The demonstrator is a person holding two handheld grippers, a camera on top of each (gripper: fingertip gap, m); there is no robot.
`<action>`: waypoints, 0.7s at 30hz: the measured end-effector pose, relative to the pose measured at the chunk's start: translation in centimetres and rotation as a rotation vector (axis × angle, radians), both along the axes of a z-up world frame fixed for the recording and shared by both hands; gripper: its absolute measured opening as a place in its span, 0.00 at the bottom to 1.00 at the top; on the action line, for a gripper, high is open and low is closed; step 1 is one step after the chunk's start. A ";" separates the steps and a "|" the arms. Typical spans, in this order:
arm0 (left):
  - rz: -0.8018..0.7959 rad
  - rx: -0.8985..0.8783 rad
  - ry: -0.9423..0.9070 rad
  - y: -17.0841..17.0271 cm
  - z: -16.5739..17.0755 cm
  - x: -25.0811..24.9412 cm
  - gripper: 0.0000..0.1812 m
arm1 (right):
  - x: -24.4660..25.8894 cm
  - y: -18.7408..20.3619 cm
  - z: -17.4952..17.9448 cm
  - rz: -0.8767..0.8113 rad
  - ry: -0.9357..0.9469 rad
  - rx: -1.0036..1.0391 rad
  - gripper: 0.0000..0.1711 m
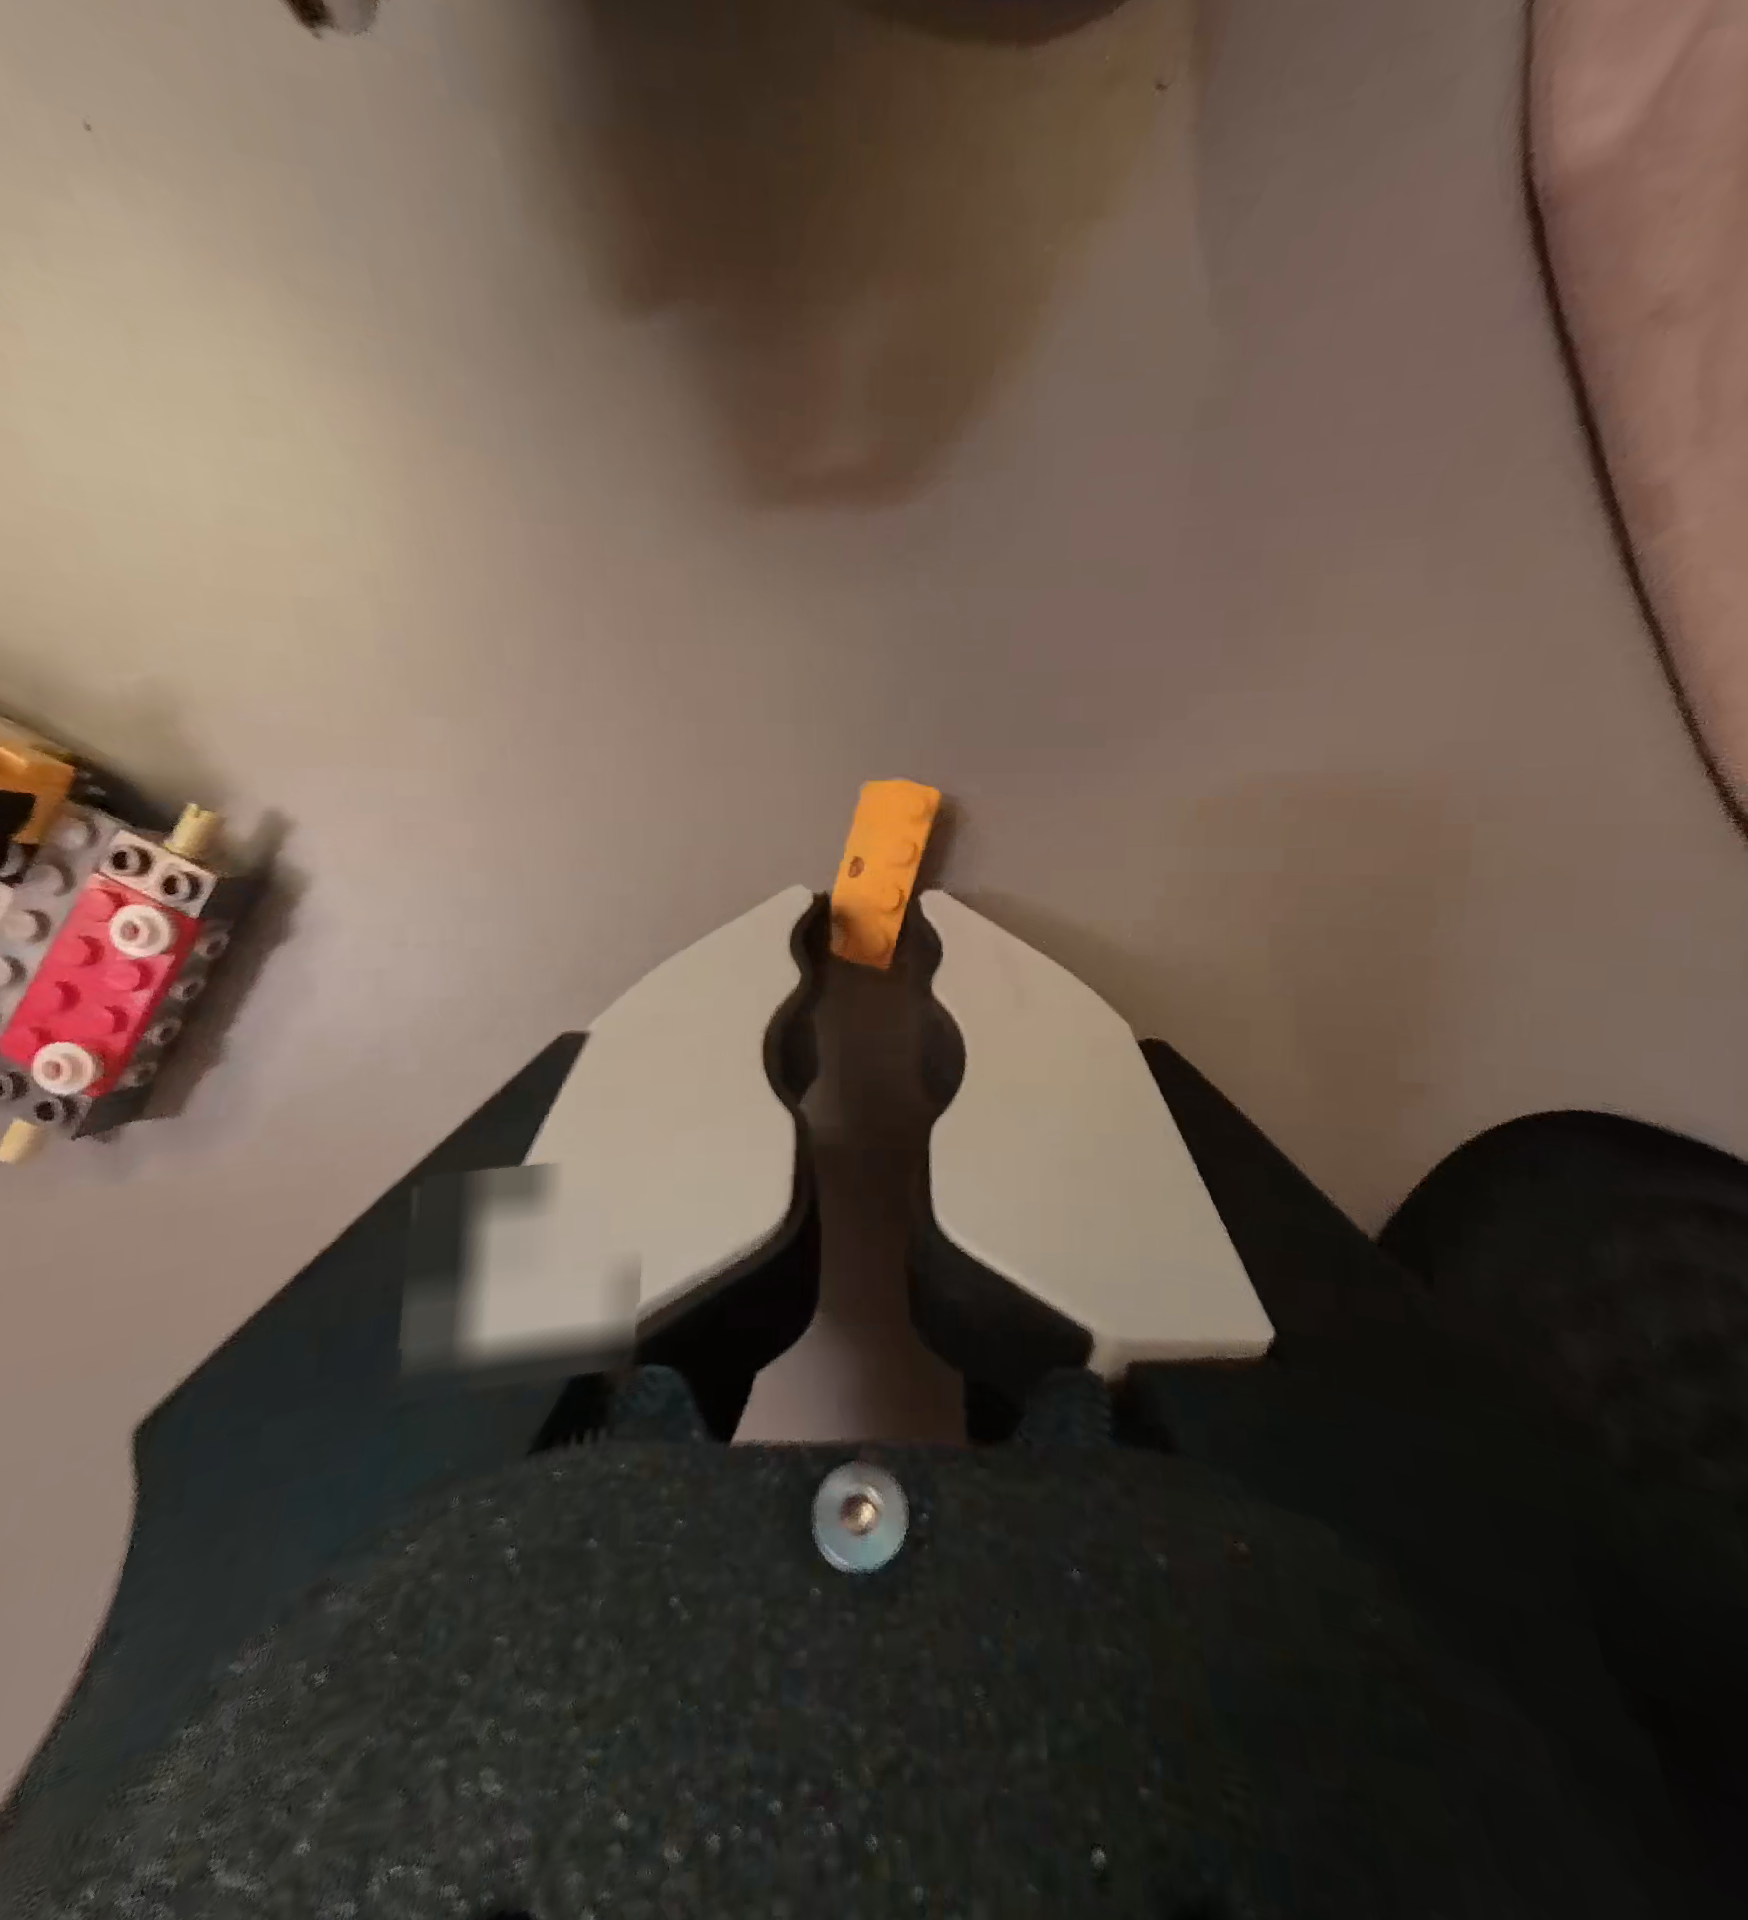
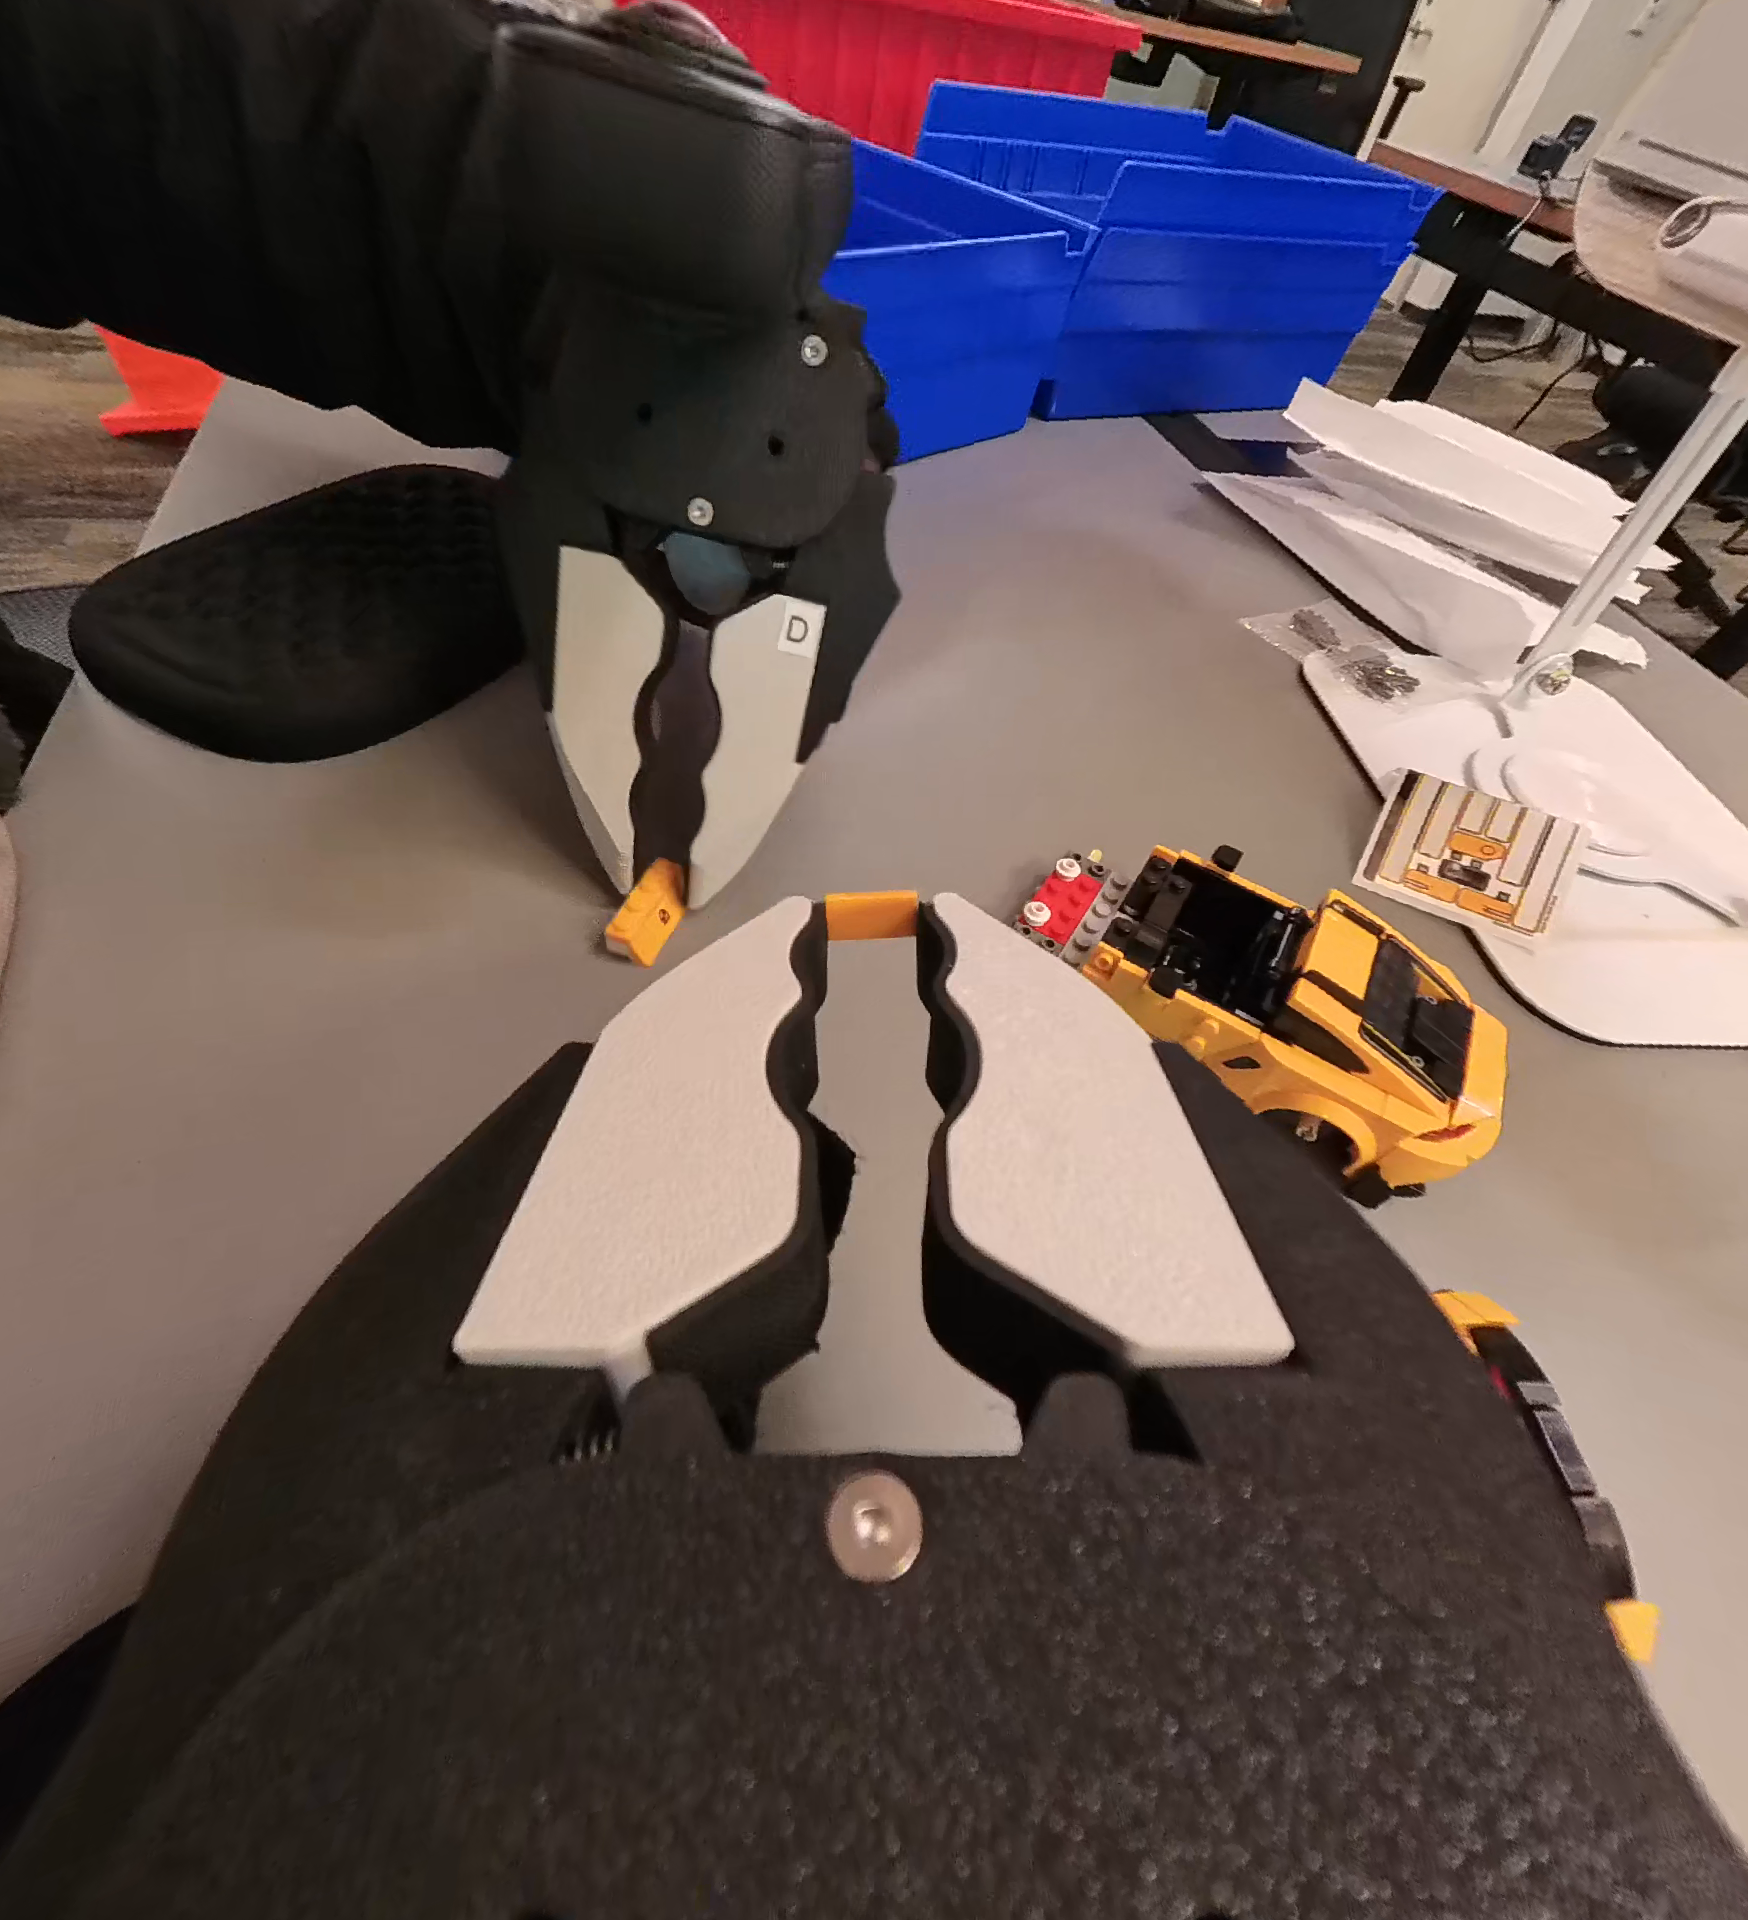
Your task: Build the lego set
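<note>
Left gripper [image 2: 657, 891] pinches an orange plate [image 2: 644, 916] on the tabletop [image 2: 330, 1039]; right gripper [image 2: 870, 914] pinches an orange tile [image 2: 870, 916]. Align studs squarely before pressing.

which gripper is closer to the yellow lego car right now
Right. The right gripper, shut on a small orange piece, sits just beside the car; the left gripper is farther away, beyond it.

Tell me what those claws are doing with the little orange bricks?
A person is building a Lego car using two claws. The left claw pinches an orange plate, its far end down at the grey table. The right claw grips a smooth orange piece between its tips. The yellow car sits on the table to the right, its red and grey end still uncovered.
</note>
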State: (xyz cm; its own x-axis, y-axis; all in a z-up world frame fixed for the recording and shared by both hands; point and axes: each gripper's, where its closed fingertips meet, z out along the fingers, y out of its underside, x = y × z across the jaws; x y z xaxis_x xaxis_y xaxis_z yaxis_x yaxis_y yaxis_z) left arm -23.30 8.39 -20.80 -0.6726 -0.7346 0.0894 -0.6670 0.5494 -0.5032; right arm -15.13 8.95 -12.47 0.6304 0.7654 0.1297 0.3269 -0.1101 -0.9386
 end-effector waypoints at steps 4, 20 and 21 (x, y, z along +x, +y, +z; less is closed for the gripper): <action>0.099 -0.018 0.024 -1.7 0.0 -0.7 0.10 | -0.1 -0.1 0.0 0.007 -0.009 -0.001 0.10; 0.285 -0.059 -0.134 -2.3 0.0 1.3 0.16 | -2.5 -2.3 -3.3 0.163 -0.157 -0.124 0.09; 0.268 -0.057 -0.139 -2.5 -0.1 1.6 0.16 | -2.8 -2.6 -3.7 0.182 -0.182 -0.137 0.09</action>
